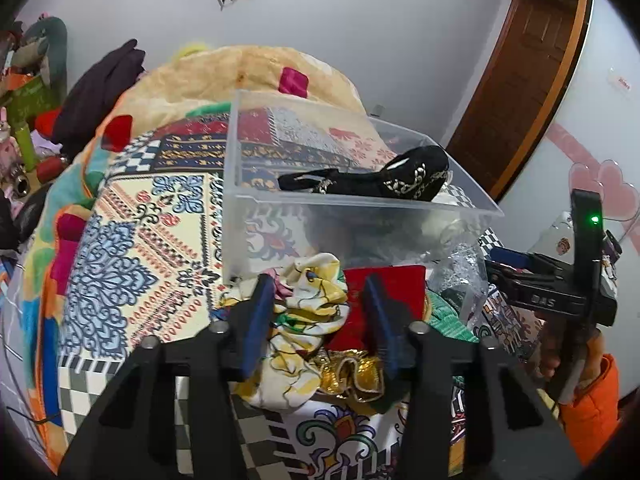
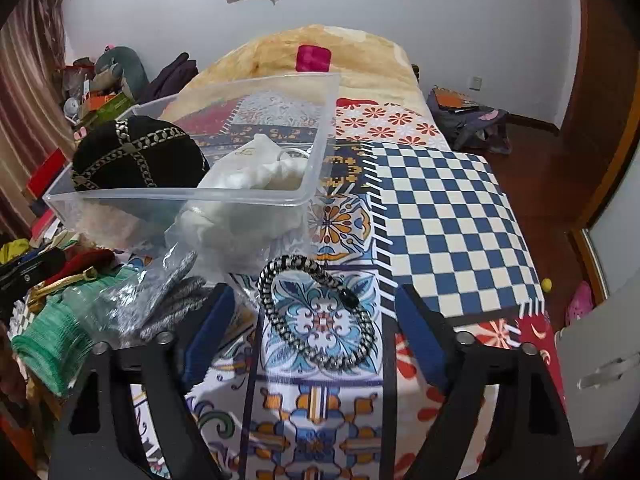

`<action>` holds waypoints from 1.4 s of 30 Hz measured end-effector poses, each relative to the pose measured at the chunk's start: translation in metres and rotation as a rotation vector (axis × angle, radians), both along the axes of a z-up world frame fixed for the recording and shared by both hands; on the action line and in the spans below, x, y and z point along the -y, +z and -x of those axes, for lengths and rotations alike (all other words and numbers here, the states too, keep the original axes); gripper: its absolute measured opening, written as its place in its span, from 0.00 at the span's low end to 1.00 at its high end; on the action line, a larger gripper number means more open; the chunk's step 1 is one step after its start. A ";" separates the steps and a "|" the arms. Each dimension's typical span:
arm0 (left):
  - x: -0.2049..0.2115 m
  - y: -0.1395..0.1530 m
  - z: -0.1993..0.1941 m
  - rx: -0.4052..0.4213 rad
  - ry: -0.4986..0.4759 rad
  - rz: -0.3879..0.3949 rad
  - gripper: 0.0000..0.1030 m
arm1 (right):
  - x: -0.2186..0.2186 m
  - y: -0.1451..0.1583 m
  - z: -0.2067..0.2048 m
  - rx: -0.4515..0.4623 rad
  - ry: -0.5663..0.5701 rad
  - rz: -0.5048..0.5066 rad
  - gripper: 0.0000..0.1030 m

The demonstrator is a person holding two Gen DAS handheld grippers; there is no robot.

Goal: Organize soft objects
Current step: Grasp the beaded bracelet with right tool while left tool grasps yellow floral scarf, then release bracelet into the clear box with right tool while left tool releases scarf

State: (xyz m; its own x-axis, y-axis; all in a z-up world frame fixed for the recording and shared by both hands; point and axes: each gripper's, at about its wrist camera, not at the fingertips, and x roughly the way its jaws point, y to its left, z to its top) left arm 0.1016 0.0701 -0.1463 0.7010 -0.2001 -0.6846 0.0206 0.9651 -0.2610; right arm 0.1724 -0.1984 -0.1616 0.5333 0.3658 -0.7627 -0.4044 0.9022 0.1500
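Observation:
A clear plastic bin stands on the patterned bed and holds a black cap with gold trim; the bin and cap also show in the right wrist view, with a white cloth. My left gripper is open over a yellow-white floral cloth and a red pouch. My right gripper is open around a black-and-silver braided band lying on the bedspread. The right gripper also shows in the left wrist view.
A green knit item and grey knit in a clear bag lie left of the right gripper. A beige blanket is at the bed's head. Clutter stands left of the bed; a backpack sits on the floor.

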 end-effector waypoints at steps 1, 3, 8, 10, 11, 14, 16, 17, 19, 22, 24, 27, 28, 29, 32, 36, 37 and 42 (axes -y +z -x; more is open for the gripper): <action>0.000 -0.001 0.000 -0.001 -0.005 0.007 0.35 | -0.001 0.000 0.000 -0.005 0.003 0.003 0.65; 0.001 -0.001 0.000 0.001 -0.022 0.024 0.28 | -0.002 -0.006 -0.004 -0.023 0.007 0.003 0.49; 0.002 0.002 0.003 0.013 -0.027 0.027 0.17 | 0.003 -0.003 0.001 -0.022 0.008 -0.020 0.20; 0.002 0.006 0.006 0.022 -0.026 0.028 0.15 | 0.006 -0.002 0.004 -0.023 0.006 -0.027 0.15; 0.002 0.009 0.008 0.028 -0.024 0.024 0.14 | 0.007 -0.001 0.006 -0.021 0.003 -0.028 0.14; 0.003 0.019 0.016 0.059 -0.015 0.013 0.13 | 0.012 0.006 0.012 -0.004 0.004 -0.051 0.12; 0.002 0.026 0.020 0.080 -0.008 0.006 0.13 | 0.014 0.015 0.018 0.019 0.006 -0.060 0.12; 0.002 0.030 0.022 0.091 -0.004 0.001 0.13 | 0.014 0.019 0.021 0.029 0.009 -0.065 0.11; 0.001 0.038 0.027 0.115 0.002 -0.006 0.13 | 0.015 0.030 0.025 0.058 0.013 -0.074 0.11; 0.000 0.051 0.033 0.153 0.009 -0.019 0.13 | 0.013 0.048 0.034 0.102 0.024 -0.085 0.11; 0.000 0.062 0.036 0.185 0.015 -0.028 0.13 | 0.012 0.061 0.039 0.133 0.032 -0.099 0.11; 0.000 0.077 0.038 0.231 0.020 -0.032 0.13 | 0.012 0.079 0.045 0.177 0.040 -0.128 0.11; -0.001 0.082 0.038 0.246 0.020 -0.031 0.13 | 0.010 0.085 0.046 0.193 0.042 -0.135 0.11; 0.000 0.086 0.038 0.259 0.020 -0.031 0.13 | 0.009 0.091 0.047 0.210 0.046 -0.141 0.11; 0.002 0.098 0.033 0.293 0.012 -0.033 0.13 | 0.002 0.112 0.046 0.272 0.063 -0.144 0.11; 0.005 0.107 0.020 0.320 0.012 -0.040 0.13 | -0.008 0.134 0.040 0.339 0.078 -0.162 0.11; 0.005 0.108 0.017 0.323 0.014 -0.043 0.13 | -0.011 0.139 0.037 0.354 0.081 -0.169 0.11; 0.005 0.103 -0.007 0.310 0.025 -0.053 0.13 | -0.028 0.143 0.023 0.381 0.086 -0.164 0.11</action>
